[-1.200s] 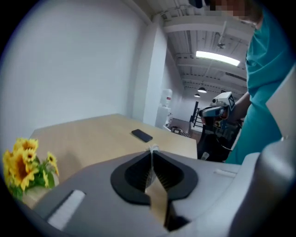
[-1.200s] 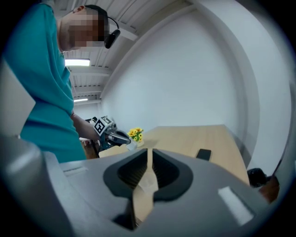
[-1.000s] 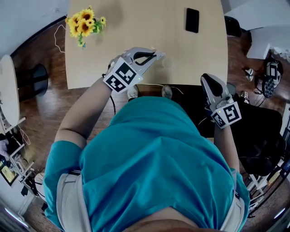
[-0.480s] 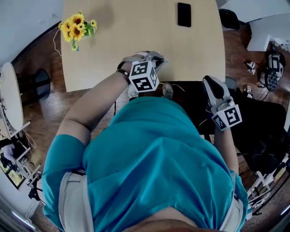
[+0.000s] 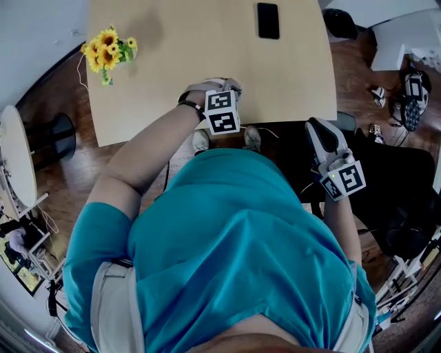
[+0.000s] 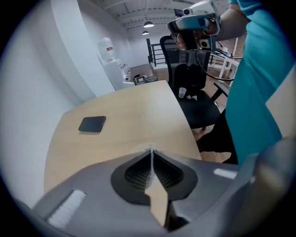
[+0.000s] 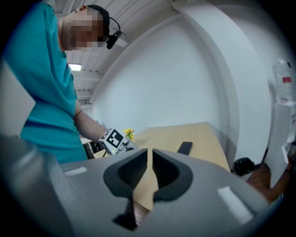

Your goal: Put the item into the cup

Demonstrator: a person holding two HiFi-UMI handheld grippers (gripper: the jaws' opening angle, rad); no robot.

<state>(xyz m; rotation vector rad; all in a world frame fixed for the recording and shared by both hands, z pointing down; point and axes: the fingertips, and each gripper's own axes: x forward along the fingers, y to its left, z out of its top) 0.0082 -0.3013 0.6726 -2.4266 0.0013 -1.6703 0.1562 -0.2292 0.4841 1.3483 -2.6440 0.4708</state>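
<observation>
My left gripper (image 5: 224,85) points steeply down at the light wooden table (image 5: 172,55), close to its front edge. Its marker cube faces the head camera. In the left gripper view its jaws (image 6: 151,149) are shut, meeting in a thin line. A pale rounded rim shows just past the tips; I cannot tell whether it is the cup. No item shows clearly between the pads. My right gripper (image 5: 316,125) hangs off the table's right front corner, over the black chair, roughly level. Its jaws (image 7: 149,151) are shut with nothing in them.
A black phone (image 5: 267,20) lies at the far side of the table. A bunch of sunflowers (image 5: 105,54) stands at its left side. A black office chair (image 6: 192,78) sits at the table's right end. A round white table (image 5: 14,158) is at the left.
My left gripper has dropped toward the table, shifted right and rolled, so its marker cube now faces up. The right gripper has drifted only slightly.
</observation>
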